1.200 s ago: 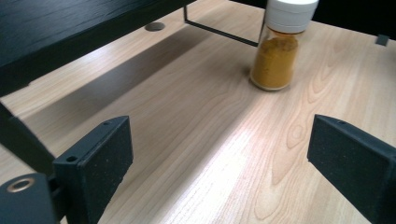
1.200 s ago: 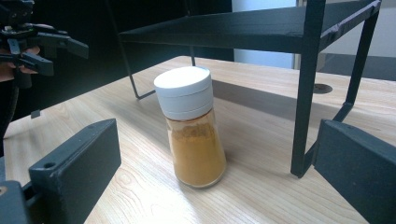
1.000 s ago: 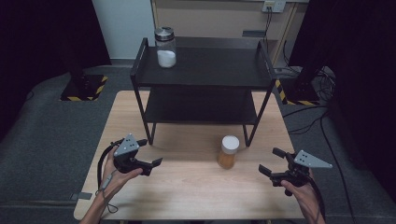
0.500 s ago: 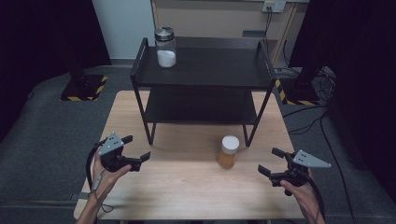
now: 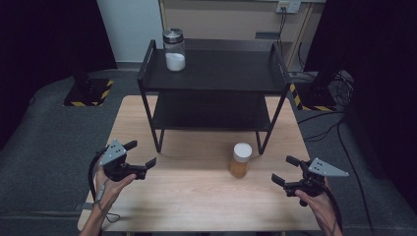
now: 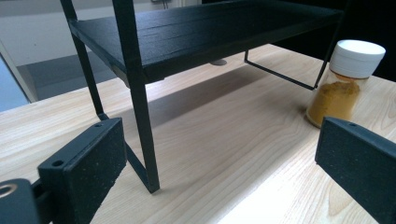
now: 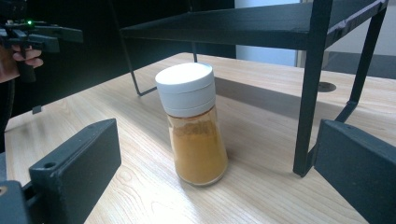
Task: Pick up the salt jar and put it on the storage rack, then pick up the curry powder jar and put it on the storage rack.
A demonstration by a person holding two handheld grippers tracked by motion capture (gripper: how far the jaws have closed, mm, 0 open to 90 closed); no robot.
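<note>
A spice jar point(image 5: 240, 161) of orange powder with a white lid stands upright on the wooden table point(image 5: 196, 196), just in front of the black rack's point(image 5: 211, 73) right front leg. My left gripper point(image 5: 141, 153) hovers near the table's left edge. Its jaws have just been opening and stand open with nothing between them. In the left gripper view the jar point(image 6: 343, 84) is far off to the right. My right gripper point(image 5: 282, 169) is open to the right of the jar. In the right gripper view the jar point(image 7: 195, 126) stands ahead of the jaws, untouched.
A glass jar point(image 5: 174, 50) with white powder and a metal lid stands at the back left of the rack's top shelf. The lower shelf point(image 5: 211, 115) is bare. The rack's front left leg point(image 6: 140, 102) rises close ahead of my left gripper.
My left gripper has moved left, toward the table's left edge, and its jaws have spread a little wider. The right gripper and the spice jar have stayed in place.
</note>
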